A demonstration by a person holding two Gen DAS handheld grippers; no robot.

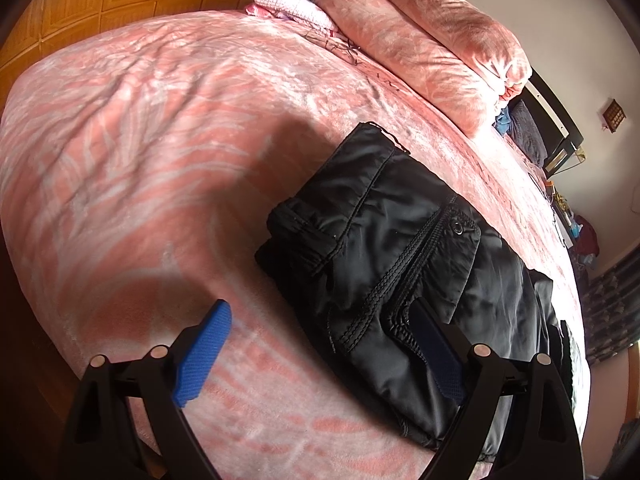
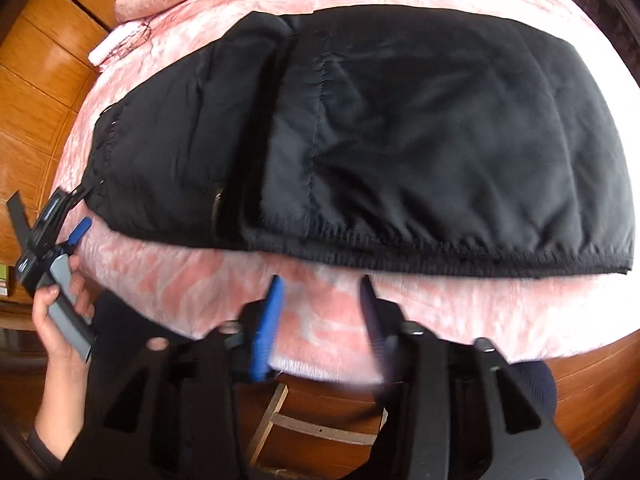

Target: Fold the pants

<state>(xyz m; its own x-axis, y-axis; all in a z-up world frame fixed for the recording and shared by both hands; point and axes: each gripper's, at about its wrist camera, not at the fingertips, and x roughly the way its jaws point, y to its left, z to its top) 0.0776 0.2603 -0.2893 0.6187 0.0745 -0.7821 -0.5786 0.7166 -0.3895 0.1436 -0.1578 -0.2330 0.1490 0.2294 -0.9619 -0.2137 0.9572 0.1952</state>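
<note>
pants (image 2: 400, 140) folded on bed (image 1: 140, 120) | left gripper (image 1: 320, 344) agape, right gripper (image 2: 320, 300) empty, both beside pants | risk: snagging hem, undoing fold

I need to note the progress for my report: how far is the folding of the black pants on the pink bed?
Done: the black padded pants lie folded over into a compact stack on the pink plush blanket. In hand: nothing; the left gripper is open beside the waistband, and the right gripper hangs in front of the pants' near edge with nothing between its fingers. Left: perhaps one more fold or smoothing.
</note>
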